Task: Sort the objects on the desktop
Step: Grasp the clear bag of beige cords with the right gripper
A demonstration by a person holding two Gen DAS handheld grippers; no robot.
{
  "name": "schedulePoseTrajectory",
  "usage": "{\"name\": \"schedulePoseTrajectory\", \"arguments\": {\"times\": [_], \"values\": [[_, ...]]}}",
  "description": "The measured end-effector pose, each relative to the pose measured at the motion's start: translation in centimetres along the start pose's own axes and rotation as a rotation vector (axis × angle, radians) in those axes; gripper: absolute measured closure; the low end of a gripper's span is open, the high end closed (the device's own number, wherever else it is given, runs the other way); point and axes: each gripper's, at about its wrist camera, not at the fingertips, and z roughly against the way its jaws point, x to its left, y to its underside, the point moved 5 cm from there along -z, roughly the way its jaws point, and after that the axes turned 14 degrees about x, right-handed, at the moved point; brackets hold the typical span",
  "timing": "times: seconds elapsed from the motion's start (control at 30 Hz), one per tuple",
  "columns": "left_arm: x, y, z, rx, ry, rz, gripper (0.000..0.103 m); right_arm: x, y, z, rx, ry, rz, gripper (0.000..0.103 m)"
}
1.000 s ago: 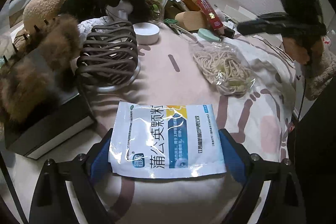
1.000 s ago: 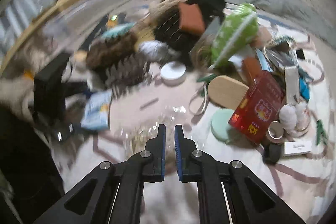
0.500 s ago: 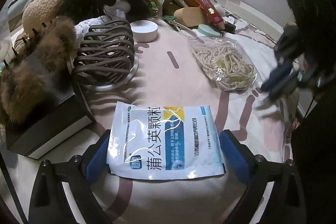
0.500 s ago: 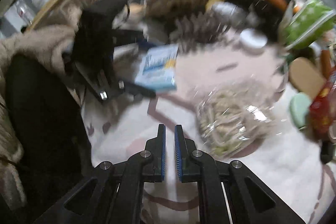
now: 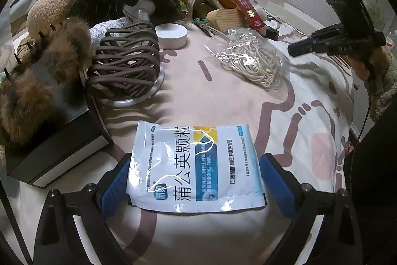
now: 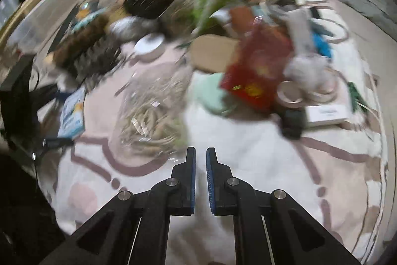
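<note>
**Mei:** Since a second ago the left gripper (image 5: 196, 180) has spread its jaws a little further; the sachet (image 5: 196, 165) lies flat on the sheet (image 5: 223, 96) between the blue pads, which don't press on it. It looks released.

**Tao:** And the right gripper (image 6: 200, 180)?

**Mei:** Pressed together, holding nothing, swung back toward the clear bag of cords (image 6: 151, 106).

**Tao:** How should the left hand finish?

**Mei:** Probably lift straight up so the pads don't drag the sachet.

**Tao:** Any writing?

**Mei:** Large characters on the sachet read 蒲公英颗粒. Farther off, the red box (image 5: 248, 9) carries print too small to read.
</note>
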Motion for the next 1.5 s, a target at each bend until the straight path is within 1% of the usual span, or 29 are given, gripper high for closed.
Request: {"name": "schedulePoseTrajectory", "arguments": {"times": [0.1,0.2,0.23,0.27,0.3,0.33,0.47,0.63,0.7,0.73,0.77,0.87,0.93,1.03,1.1,1.13,1.17,1.23,1.3,1.37,1.5], "values": [[0.0,0.0,0.0,0.001,-0.001,0.002,0.003,0.2,-0.3,0.8,-0.056,-0.018,-0.01,0.091],[-0.1,-0.1,-0.2,0.005,-0.005,0.004,0.002,1.5,-1.5,0.9,-0.092,-0.008,0.01,0.089],[-0.2,-0.2,-0.2,0.007,-0.004,0.008,0.001,1.7,-1.7,0.9,-0.099,-0.015,0.016,0.077],[-0.2,-0.3,-0.3,0.009,-0.004,0.01,0.0,2.2,-2.0,0.8,-0.109,-0.021,0.022,0.048],[-0.2,-0.3,-0.3,0.011,-0.006,0.014,0.0,2.6,-2.2,0.8,-0.123,-0.024,0.028,0.034],[-0.2,-0.4,-0.4,0.013,-0.008,0.018,0.0,2.9,-2.4,0.9,-0.134,-0.028,0.035,0.025],[-0.2,-0.6,-0.6,0.019,-0.005,0.04,0.0,4.7,-3.2,0.2,-0.129,-0.059,0.082,0.025],[-0.1,-0.8,-0.8,0.023,-0.005,0.06,0.0,6.9,-4.2,-2.1,-0.09,0.002,0.118,0.025],[-0.2,-0.8,-0.8,0.021,-0.006,0.062,0.0,7.6,-4.6,-3.0,-0.088,0.062,0.133,0.017],[-0.2,-0.7,-0.9,0.02,-0.006,0.063,0.0,7.7,-4.7,-3.2,-0.087,0.071,0.139,0.011],[-0.2,-0.7,-0.9,0.018,-0.006,0.065,0.0,8.0,-4.9,-3.5,-0.083,0.077,0.146,0.008],[-0.1,-0.8,-0.9,0.015,-0.002,0.067,0.0,8.5,-4.9,-4.2,-0.074,0.096,0.163,0.004],[-0.1,-0.8,-0.9,0.015,-0.002,0.068,0.0,8.4,-5.1,-4.7,-0.072,0.128,0.164,0.004],[-0.1,-0.8,-1.0,0.013,0.0,0.069,0.0,7.5,-5.3,-5.4,-0.059,0.131,0.121,0.004],[-0.1,-0.8,-1.0,0.013,0.004,0.073,0.0,6.6,-5.2,-6.2,-0.03,0.147,0.091,0.004],[0.0,-0.8,-1.1,0.014,0.007,0.075,0.0,6.4,-5.1,-6.6,-0.019,0.14,0.08,0.004],[0.0,-0.8,-1.1,0.015,0.009,0.079,0.0,6.1,-5.0,-6.8,-0.025,0.119,0.061,0.004],[-0.1,-0.8,-1.2,0.015,0.008,0.082,0.0,5.8,-4.9,-6.8,-0.036,0.105,0.056,0.004],[-0.1,-0.9,-1.3,0.019,0.001,0.081,0.0,5.6,-4.8,-6.9,-0.039,0.098,0.053,0.004],[-0.3,-0.9,-1.4,0.023,-0.011,0.078,0.0,5.5,-4.8,-7.1,-0.036,0.105,0.046,0.0],[-0.4,-1.0,-1.6,0.032,-0.024,0.074,0.0,5.2,-4.9,-7.0,-0.028,0.092,0.03,0.0]]}}
